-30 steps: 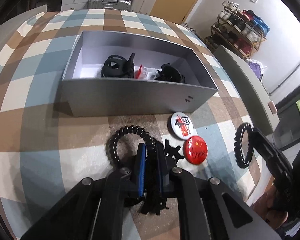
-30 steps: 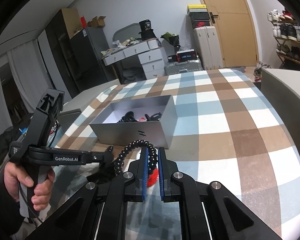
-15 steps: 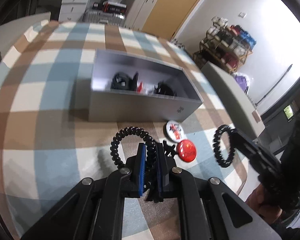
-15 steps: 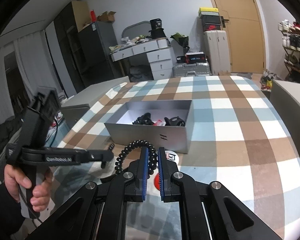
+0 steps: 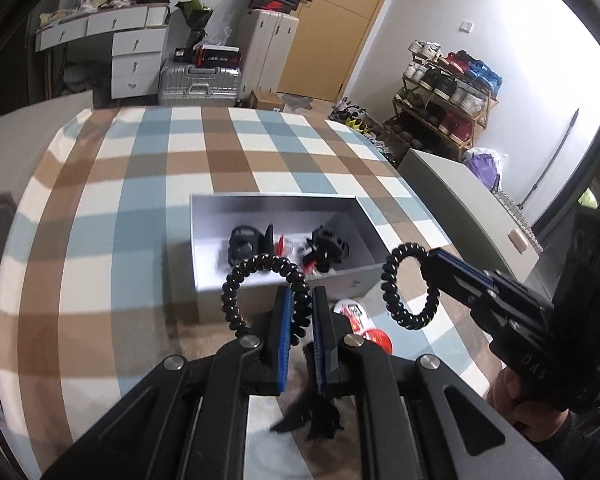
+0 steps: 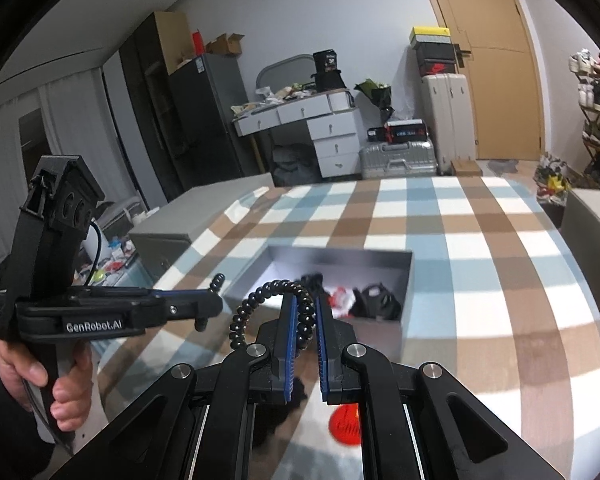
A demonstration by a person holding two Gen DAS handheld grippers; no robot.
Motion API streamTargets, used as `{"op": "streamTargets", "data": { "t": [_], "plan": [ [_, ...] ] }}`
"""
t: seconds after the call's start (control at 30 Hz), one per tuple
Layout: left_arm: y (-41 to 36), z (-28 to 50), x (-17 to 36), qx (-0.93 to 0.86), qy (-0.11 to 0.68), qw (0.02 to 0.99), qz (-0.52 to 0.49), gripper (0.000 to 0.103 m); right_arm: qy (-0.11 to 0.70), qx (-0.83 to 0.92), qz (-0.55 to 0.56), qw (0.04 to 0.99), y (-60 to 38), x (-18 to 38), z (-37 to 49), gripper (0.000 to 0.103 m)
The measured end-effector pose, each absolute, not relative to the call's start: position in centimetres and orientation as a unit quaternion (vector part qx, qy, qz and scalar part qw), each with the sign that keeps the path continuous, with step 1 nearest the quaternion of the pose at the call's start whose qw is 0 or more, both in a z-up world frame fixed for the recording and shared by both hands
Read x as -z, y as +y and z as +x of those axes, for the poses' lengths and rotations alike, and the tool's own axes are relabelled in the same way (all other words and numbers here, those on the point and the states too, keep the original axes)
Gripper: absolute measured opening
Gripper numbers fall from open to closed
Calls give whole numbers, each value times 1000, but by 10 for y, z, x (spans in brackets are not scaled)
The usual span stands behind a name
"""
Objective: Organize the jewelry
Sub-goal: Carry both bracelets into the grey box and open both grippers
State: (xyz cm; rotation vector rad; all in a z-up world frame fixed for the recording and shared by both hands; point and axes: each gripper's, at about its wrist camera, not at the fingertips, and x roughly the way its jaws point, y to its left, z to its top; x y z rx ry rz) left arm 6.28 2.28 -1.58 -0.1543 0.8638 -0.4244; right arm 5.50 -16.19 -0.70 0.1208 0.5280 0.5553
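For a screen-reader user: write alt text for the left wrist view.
The left gripper is shut on a black spiral hair tie, held above a checked tablecloth. Beyond it is an open grey box holding dark hair clips, and to the right the right gripper holds a second spiral hair tie. Round badges lie beside the box.

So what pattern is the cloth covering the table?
The tablecloth is a check of brown, light blue and white squares, clearest in the left wrist view.
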Motion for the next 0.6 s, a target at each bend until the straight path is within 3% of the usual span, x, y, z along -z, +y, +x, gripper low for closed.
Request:
{"op": "streamTargets", "data": {
  "t": [0.6],
  "plan": [
    [7, 115, 23, 232, 431, 869, -78, 5, 269, -268, 82, 921, -166, 7, 117, 9]
  ]
}}
